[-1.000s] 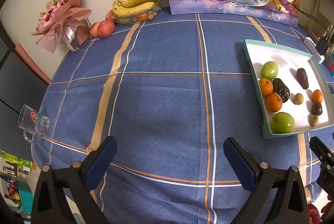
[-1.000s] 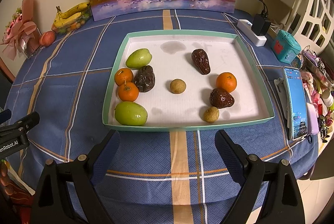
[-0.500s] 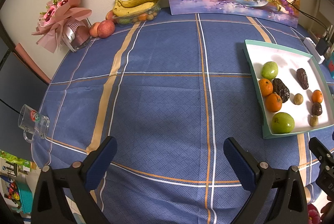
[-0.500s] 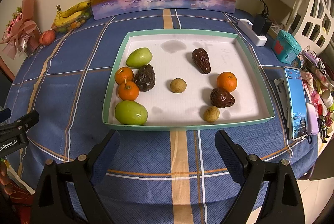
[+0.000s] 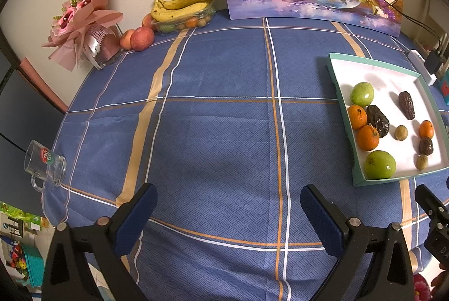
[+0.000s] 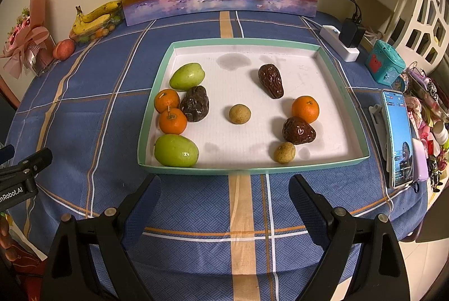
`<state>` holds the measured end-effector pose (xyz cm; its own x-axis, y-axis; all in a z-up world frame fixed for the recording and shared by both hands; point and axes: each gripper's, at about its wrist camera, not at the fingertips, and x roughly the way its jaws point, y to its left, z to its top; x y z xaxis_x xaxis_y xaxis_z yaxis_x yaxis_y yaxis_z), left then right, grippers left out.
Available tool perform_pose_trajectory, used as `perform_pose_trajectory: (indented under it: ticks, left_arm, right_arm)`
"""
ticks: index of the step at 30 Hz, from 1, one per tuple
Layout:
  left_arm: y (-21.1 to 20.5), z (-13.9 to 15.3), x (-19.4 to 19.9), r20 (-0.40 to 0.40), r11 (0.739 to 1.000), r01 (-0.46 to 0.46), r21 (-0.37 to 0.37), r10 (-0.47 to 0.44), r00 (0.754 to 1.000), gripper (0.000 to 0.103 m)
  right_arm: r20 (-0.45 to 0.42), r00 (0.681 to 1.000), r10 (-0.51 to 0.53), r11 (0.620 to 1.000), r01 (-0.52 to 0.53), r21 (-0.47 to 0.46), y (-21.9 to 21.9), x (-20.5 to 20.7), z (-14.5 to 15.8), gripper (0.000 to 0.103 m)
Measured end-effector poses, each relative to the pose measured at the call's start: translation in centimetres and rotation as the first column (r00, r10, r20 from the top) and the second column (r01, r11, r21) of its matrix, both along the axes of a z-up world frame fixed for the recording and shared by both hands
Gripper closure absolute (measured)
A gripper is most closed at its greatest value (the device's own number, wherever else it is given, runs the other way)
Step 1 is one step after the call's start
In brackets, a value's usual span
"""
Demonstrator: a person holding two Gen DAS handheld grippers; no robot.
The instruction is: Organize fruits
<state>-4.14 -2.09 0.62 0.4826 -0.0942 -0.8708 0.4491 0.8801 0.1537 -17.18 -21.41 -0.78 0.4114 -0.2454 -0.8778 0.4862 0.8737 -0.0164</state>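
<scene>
Hovering low over the near edge of the table, the right gripper (image 6: 224, 197) and the left gripper (image 5: 228, 205) both stand with jaws spread wide and nothing between them, just as they did a second ago; neither has shifted that I can see, and no fruit has moved either. So the pause tells me little about the task.

Just beyond the right gripper sits the tray (image 6: 343, 82). Along its left wall a green fruit (image 6: 176, 150), two oranges (image 6: 172, 120) and another green fruit (image 6: 187, 76) run in a line, a dark date (image 6: 195, 103) touching the oranges. The rest lie scattered: a small brown fruit (image 6: 239, 113) in the middle, a third orange (image 6: 305, 109), two more dates and another small brown one to the right. Like is only partly beside like, so sorting looks unfinished.

Far back by the wall, bananas (image 5: 182, 4) rest on a dish.
</scene>
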Motion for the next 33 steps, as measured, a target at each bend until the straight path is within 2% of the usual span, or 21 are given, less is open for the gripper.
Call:
perform_pose_trajectory:
  ticks: [33]
  left_arm:
    - [0.27,0.11,-0.04,0.014,1.0,-0.024,0.003,0.024,1.0,0.0]
  right_arm:
    - [-0.006,1.0,0.004,1.0,-0.004,0.001,-0.07,0.03,-0.19,0.01]
